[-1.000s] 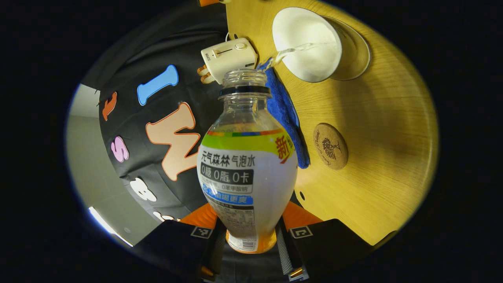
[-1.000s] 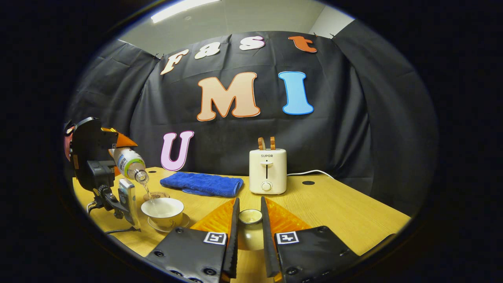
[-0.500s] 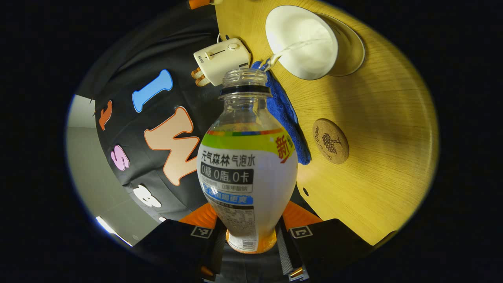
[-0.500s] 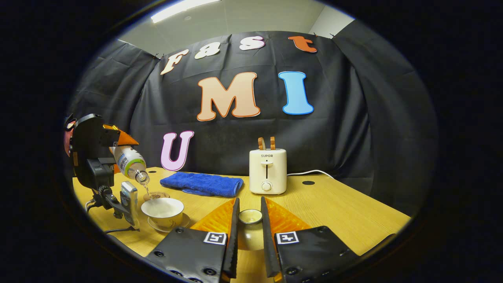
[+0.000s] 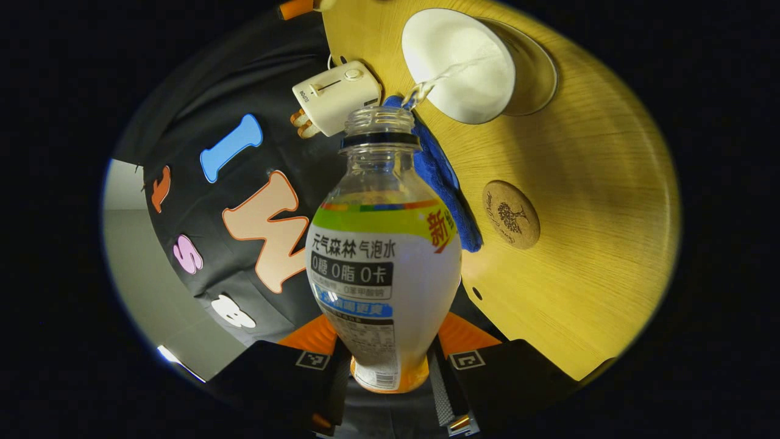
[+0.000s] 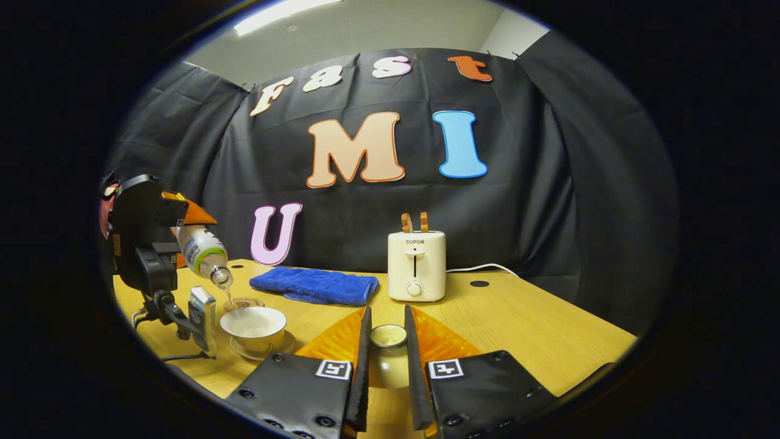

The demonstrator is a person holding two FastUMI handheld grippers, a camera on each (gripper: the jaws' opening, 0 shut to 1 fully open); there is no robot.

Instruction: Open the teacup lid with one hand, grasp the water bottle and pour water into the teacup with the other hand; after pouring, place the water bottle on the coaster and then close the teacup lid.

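Pouring is the step in hand. At the left edge of the right gripper view, the left gripper [image 6: 183, 235] carries the water bottle [image 6: 203, 253] tilted neck-down, a thin stream falling into the teacup [image 6: 253, 323], which sits on its saucer [image 6: 285, 348] at lower left. In the left gripper view the bottle fills the centre, both fingers closed on its base, and the stream runs from its mouth to the white cup at the top of the frame. To do this well, I would hold the tilt steady, keep the mouth above the middle of the cup, and right the bottle before the water nears the brim.

Moving rightward in the right gripper view, the coaster [image 6: 244, 302] lies just behind the cup, near enough that setting the bottle down could clip the rim. A blue towel [image 6: 314, 285] lies behind, then a toaster [image 6: 416, 273] at centre. At bottom centre the right gripper [image 6: 386, 360] has its fingers closed on the teacup lid [image 6: 387, 364], held well apart from the cup.
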